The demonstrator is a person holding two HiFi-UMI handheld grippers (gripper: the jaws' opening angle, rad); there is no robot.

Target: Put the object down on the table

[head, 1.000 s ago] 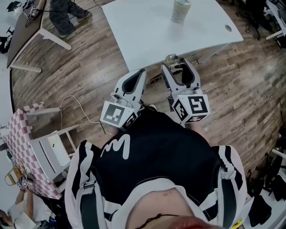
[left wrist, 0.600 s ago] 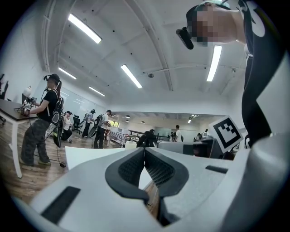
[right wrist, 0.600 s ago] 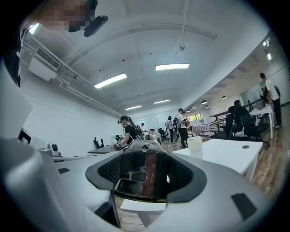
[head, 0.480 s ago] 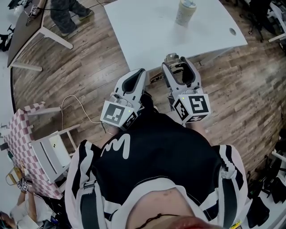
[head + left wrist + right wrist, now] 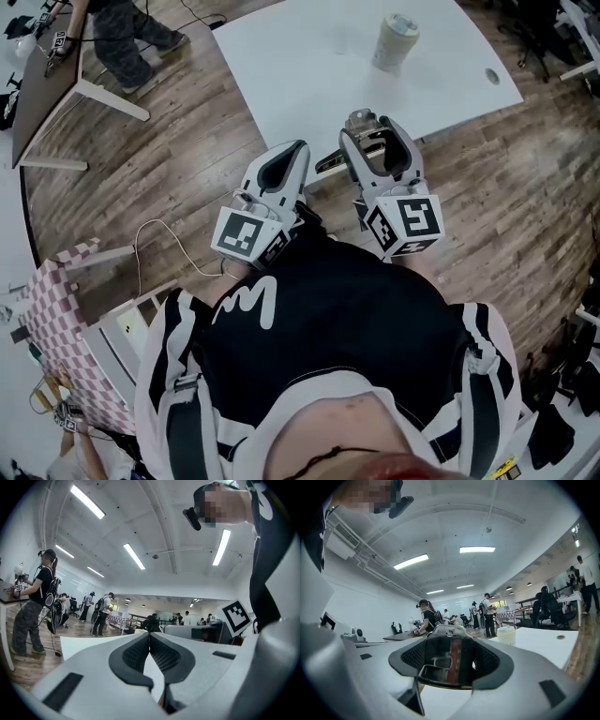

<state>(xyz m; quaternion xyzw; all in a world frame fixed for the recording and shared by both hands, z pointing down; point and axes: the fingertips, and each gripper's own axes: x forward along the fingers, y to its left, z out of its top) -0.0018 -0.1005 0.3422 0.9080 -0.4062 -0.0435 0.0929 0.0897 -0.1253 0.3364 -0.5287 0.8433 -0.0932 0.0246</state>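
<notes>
My right gripper (image 5: 373, 133) is held low in front of my body, just short of the white table's (image 5: 300, 66) near edge. It is shut on a small metal object (image 5: 361, 122) with a dark red part, which fills the gap between the pads in the right gripper view (image 5: 447, 660). My left gripper (image 5: 284, 157) hangs beside it to the left, over the wooden floor. Its jaws are shut with the pads (image 5: 136, 653) touching and nothing between them.
A pale cylindrical cup (image 5: 396, 42) stands near the table's far side, also in the right gripper view (image 5: 506, 634). A dark desk (image 5: 47, 84) with a person (image 5: 122, 28) beside it is at upper left. A checkered chair (image 5: 56, 309) and a white cable (image 5: 155, 234) lie left.
The table and cup have slid down and to the right in the head view, so they sit closer. Both grippers keep their places and their states.
</notes>
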